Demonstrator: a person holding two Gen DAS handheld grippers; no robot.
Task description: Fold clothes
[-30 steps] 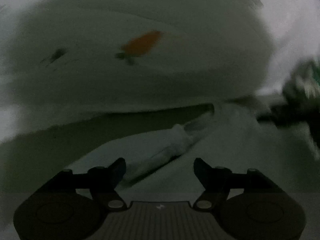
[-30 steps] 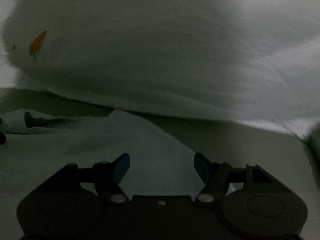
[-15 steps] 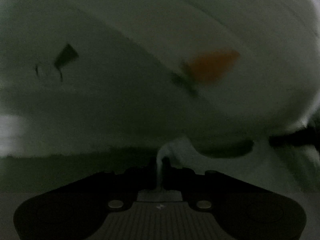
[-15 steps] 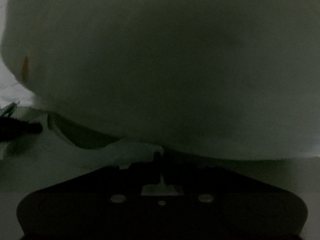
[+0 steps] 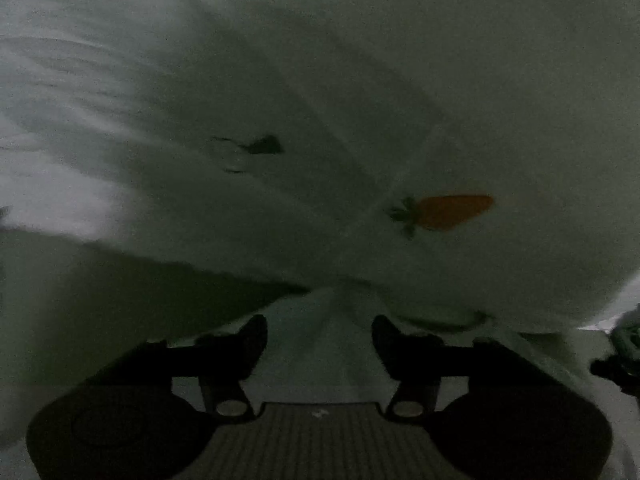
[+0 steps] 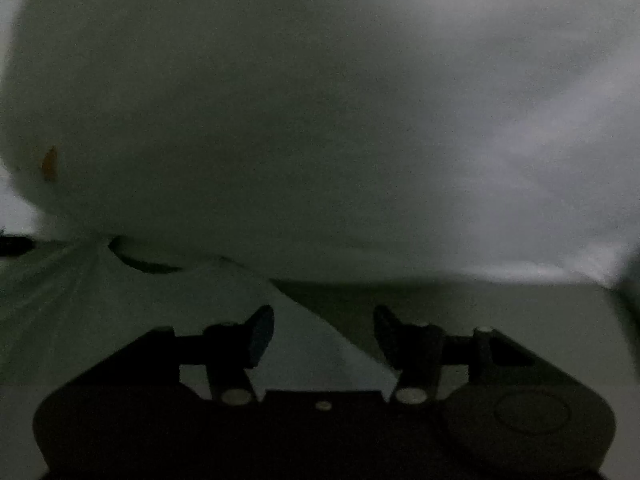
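A white garment [image 5: 360, 100] with an orange carrot print [image 5: 452, 212] and a small dark print [image 5: 260, 146] billows across most of the left wrist view. A pale fold of it runs down between the fingers of my left gripper [image 5: 318, 322], whose jaws are opening and whose pads stand clear of the cloth. In the right wrist view the same garment [image 6: 280, 120] fills the upper part, its carrot print [image 6: 49, 166] at the left edge. A pale cloth corner [image 6: 304, 340] lies between the fingers of my right gripper [image 6: 323, 312], which is also opening and is not pressing on it.
The scene is dim. A flat pale surface [image 6: 520, 308] lies under the garment at the right. The dark shape of the other gripper [image 5: 616, 364] shows at the right edge of the left wrist view, and a dark tip [image 6: 14, 242] at the left edge of the right wrist view.
Half a second ago both grippers were shut on an edge of the cloth; now both stand apart and the cloth lies loose between them. The carrot print has dropped lower in the left view.
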